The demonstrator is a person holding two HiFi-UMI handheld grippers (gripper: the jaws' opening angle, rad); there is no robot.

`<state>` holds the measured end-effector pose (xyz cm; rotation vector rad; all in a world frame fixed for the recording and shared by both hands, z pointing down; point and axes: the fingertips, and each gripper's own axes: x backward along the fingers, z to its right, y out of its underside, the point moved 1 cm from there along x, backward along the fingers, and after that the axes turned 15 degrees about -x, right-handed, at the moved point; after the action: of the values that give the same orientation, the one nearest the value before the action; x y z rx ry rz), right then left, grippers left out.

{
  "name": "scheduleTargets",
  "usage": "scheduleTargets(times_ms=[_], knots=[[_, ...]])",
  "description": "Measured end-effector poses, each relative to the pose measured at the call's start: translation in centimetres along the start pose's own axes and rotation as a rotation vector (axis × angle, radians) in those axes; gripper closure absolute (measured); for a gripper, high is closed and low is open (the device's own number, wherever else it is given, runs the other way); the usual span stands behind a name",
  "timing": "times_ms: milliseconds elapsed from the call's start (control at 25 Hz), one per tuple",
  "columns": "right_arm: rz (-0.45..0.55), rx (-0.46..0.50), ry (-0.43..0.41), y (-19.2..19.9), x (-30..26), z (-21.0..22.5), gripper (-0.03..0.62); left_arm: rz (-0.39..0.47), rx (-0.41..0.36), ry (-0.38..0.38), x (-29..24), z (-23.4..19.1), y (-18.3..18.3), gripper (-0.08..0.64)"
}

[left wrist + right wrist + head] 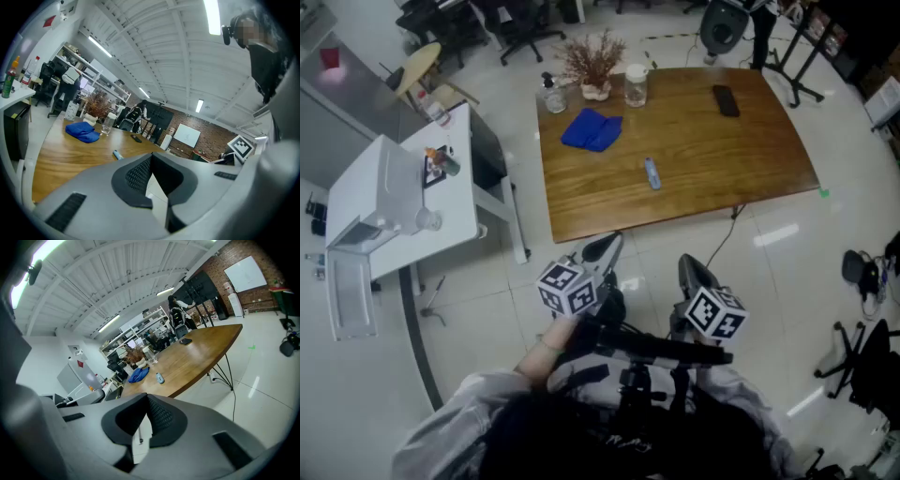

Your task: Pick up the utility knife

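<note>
Knife first: the utility knife (652,173) lies flat on the wooden tabletop (722,159), in bare wood near the middle, with its long axis running roughly away from the person. A crumpled blue cloth (592,129) sits apart from it toward the far left, and a glass jar (636,85) stands beyond that at the far edge.

From where I stand, the person is back from the near edge. Both tools are held over the floor, well short of the knife. The left gripper (602,248) has its jaws together with nothing between them. The right gripper (694,270) is the same, pressed closed and empty.

The knife looks small, slim and light, a stiff body that should not flex. Its casing is probably smooth, so it could skid or pivot on the polished wood if nudged from one end. I would take it across the narrow width at mid-body, pads on the two long sides. Whether a blade is out I cannot tell.
</note>
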<state>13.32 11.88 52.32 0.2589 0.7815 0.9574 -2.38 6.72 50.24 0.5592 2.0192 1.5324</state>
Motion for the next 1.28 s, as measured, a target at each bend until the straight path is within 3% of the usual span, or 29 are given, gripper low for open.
scheduleTargets(times_ms=[400, 720, 920, 1080, 1280], knots=[[0.086, -0.101, 0.082, -3.3, -6.6, -1.7, 0.581, -0.024, 0.008, 0.058, -3.4, -10.0, -2.0, 0.554], [0.033, -0.067, 0.115, -3.0, -7.6, -2.3, 0.58, -0.034, 0.08, 0.092, -5.2, -11.7, -1.6, 0.552], [-0.035, -0.023, 0.096, -3.5, -10.2, -2.5, 0.572, -0.041, 0.108, 0.072, -5.5, -12.5, -1.4, 0.554], [-0.121, 0.044, 0.069, -5.1, -14.5, -2.6, 0.554, -0.072, 0.143, 0.002, -6.3, -14.9, -0.9, 0.554], [-0.255, 0.219, 0.066, -5.2, -19.2, -1.8, 0.453, -0.061, 0.168, -0.084, -6.7, -16.9, -1.0, 0.554]])
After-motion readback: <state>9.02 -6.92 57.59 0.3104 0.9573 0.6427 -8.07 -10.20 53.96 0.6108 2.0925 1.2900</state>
